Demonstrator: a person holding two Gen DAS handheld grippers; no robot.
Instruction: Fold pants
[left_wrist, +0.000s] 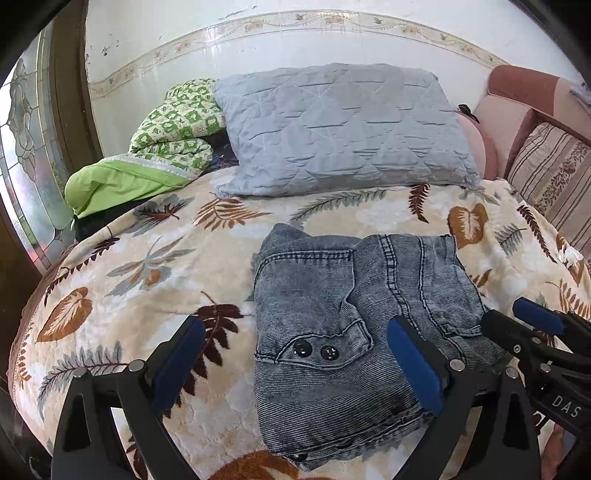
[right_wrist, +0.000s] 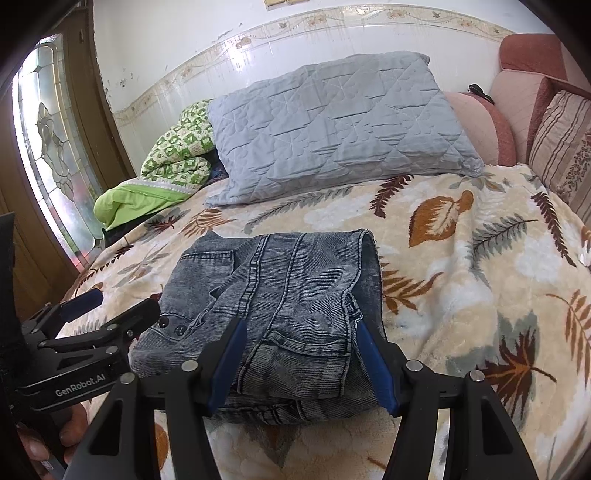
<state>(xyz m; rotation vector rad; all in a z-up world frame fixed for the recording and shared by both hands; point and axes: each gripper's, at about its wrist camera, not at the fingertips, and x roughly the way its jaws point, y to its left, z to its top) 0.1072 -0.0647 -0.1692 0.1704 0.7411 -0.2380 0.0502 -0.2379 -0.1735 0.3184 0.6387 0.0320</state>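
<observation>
Grey-blue denim pants (left_wrist: 332, 314) are lying folded into a compact bundle on the leaf-print blanket (left_wrist: 147, 266) covering the bed, near the front edge, well apart from the pillows at the head. Two dark buttons (left_wrist: 316, 350) are showing on the upper layer of the bundle.

Left gripper (left_wrist: 299, 365): jaws are standing wide apart. The left blue pad (left_wrist: 177, 362) is hanging over bare blanket beside the bundle; the right pad (left_wrist: 415, 369) is sitting over the denim. Nothing is being pinched; released.

Right gripper (right_wrist: 303, 365): jaws are spread part way and are straddling the near right end of the bundle, one pad (right_wrist: 227, 365) over the denim, the other (right_wrist: 376, 365) at the right fold edge. Whether the pads are pressing the cloth cannot be told from these views.

A hand (right_wrist: 70, 432) is holding the left tool at the lower left of the right wrist view.

Background: a grey quilted pillow (left_wrist: 343, 129) is lying at the head of the bed, a green patterned quilt (left_wrist: 173, 136) is bunched to its left, and a striped cushion (left_wrist: 554, 173) is leaning at the right. A leaded glass door (right_wrist: 55, 147) is standing at the far left.
</observation>
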